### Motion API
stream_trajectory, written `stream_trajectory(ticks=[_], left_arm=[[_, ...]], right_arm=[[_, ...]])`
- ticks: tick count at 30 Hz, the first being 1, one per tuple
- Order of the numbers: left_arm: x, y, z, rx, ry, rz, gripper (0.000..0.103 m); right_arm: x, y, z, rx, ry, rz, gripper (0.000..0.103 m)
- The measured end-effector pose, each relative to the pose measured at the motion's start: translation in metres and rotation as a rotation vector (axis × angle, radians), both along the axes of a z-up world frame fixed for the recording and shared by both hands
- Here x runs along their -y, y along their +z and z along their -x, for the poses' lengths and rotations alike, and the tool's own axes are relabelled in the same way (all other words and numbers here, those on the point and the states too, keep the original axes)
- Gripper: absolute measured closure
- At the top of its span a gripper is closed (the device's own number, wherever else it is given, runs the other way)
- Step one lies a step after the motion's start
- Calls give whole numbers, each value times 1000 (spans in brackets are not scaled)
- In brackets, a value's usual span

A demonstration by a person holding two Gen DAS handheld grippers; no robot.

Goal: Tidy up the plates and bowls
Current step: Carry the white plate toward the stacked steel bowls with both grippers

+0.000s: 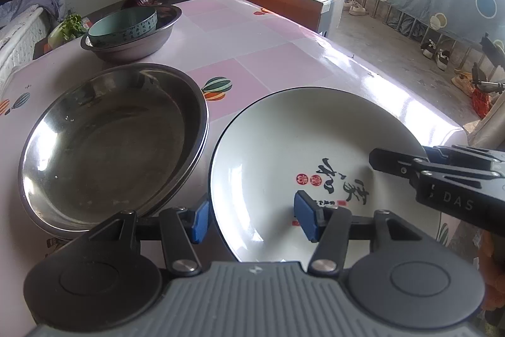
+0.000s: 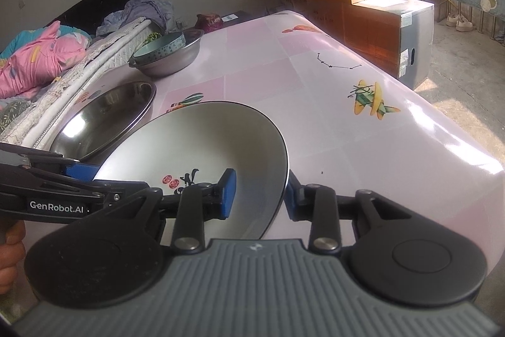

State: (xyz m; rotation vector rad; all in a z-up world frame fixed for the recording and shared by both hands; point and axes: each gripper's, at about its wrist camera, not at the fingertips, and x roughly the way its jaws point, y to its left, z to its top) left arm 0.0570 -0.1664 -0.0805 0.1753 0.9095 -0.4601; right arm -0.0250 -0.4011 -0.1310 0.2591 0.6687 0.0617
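Observation:
A white plate (image 1: 300,147) with black calligraphy and a dark rim lies on the pink table; it also shows in the right wrist view (image 2: 202,141). My left gripper (image 1: 252,220) is open with its jaws astride the plate's near-left rim. My right gripper (image 2: 260,195) is open astride the plate's right rim, one pad inside, one outside. Stacked steel plates (image 1: 107,144) lie to the left, touching distance from the white plate. Further back a teal bowl (image 1: 124,26) sits inside a steel basin (image 1: 139,43).
The pink tablecloth (image 2: 331,128) covers the table, whose right edge drops to the floor. Cardboard boxes (image 2: 372,21) stand beyond the far end. A bed with bedding (image 2: 47,52) runs along the left side.

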Motion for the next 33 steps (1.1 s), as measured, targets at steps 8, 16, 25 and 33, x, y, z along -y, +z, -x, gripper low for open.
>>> stream_trajectory(ticks=[8,16,25,33], left_arm=[[0,3,1,-2,6,5,47],[1,4,0,-8,10,0,48],[0,7,1,-10,14,3,48],[-3,18,3,9,29,13,48]], right_arm=[[1,7,-2,12,-1,0,71],[4,6,-5,-6,-11,-30,71],[5,9,-8,-18,-12,-35,71],[3,16,-10,-9,-9,-33,71]])
